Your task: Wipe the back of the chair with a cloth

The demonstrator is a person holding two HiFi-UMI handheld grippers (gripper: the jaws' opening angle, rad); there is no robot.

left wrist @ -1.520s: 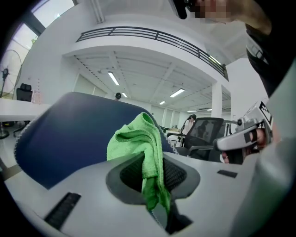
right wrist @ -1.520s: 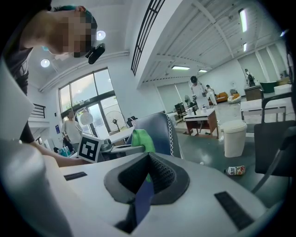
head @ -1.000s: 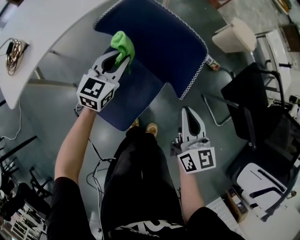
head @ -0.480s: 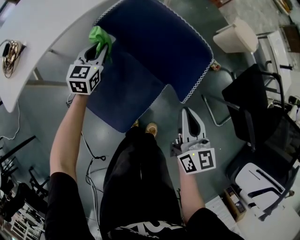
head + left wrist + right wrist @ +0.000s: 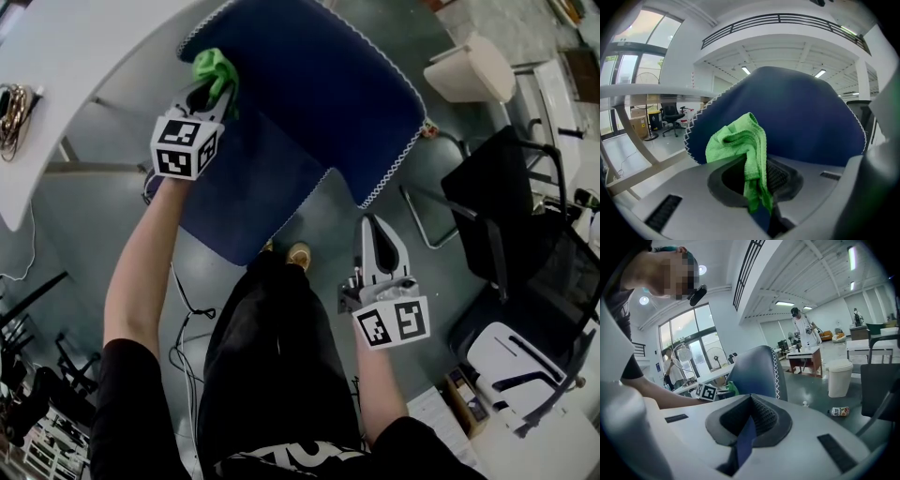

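Note:
A dark blue chair [image 5: 309,84] with white edge stitching stands below me, its back [image 5: 801,117] filling the left gripper view. My left gripper [image 5: 214,84] is shut on a bunched green cloth [image 5: 214,66], which lies against the upper left part of the chair back near its edge. The cloth [image 5: 740,145] bulges out above the jaws and hangs down between them. My right gripper [image 5: 375,230] is shut with nothing in it and hangs apart from the chair, low at its right side. From the right gripper view the chair [image 5: 757,371] shows edge-on, with the cloth [image 5: 732,389] beside it.
A white table [image 5: 75,56] curves along the far left, with cables [image 5: 14,103] on it. A black office chair [image 5: 506,216] stands at the right, a white bin [image 5: 466,70] beyond it, and a bottle [image 5: 838,411] lies on the floor. A person [image 5: 802,331] stands far off.
My left gripper has carried the cloth leftward and upward across the chair back to near its left edge. The right gripper has stayed in place.

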